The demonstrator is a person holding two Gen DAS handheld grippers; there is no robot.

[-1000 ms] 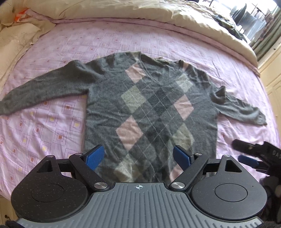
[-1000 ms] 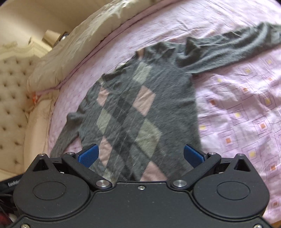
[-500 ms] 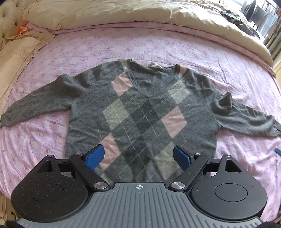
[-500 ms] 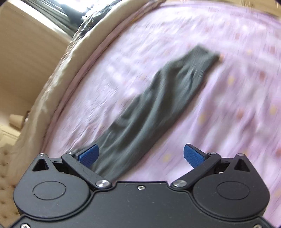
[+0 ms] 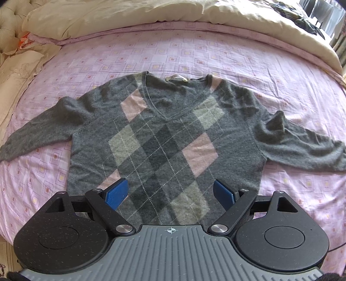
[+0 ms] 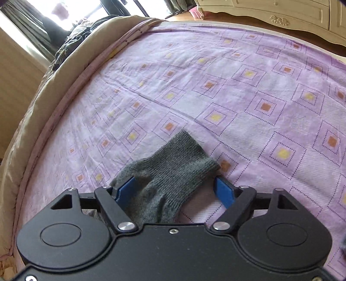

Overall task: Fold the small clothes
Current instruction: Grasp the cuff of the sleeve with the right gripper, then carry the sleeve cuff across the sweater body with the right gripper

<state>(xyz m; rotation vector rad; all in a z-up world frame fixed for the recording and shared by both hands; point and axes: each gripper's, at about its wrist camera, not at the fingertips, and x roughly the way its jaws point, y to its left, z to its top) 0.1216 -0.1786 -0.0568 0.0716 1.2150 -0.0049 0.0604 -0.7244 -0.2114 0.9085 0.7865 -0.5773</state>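
Observation:
A small grey V-neck sweater (image 5: 164, 138) with pink and pale green diamonds lies flat, face up, on the purple bedsheet (image 5: 194, 56), both sleeves spread sideways. My left gripper (image 5: 170, 191) hovers open above the sweater's hem with nothing between its blue pads. In the right wrist view the ribbed cuff of one grey sleeve (image 6: 173, 170) lies between the blue pads of my right gripper (image 6: 176, 190), which stands open around it. The rest of that sleeve is hidden under the gripper body.
A cream duvet (image 5: 151, 13) is bunched along the far edge of the bed, with pillows (image 5: 15, 71) and a tufted headboard at the left. Dark clothes (image 6: 73, 41) lie on the duvet near a window. A cream cabinet (image 6: 281, 13) stands beyond the bed.
My right gripper swung away from the sweater's body and came down over the sleeve cuff. The left gripper shifted so that the sweater sits centred in its view.

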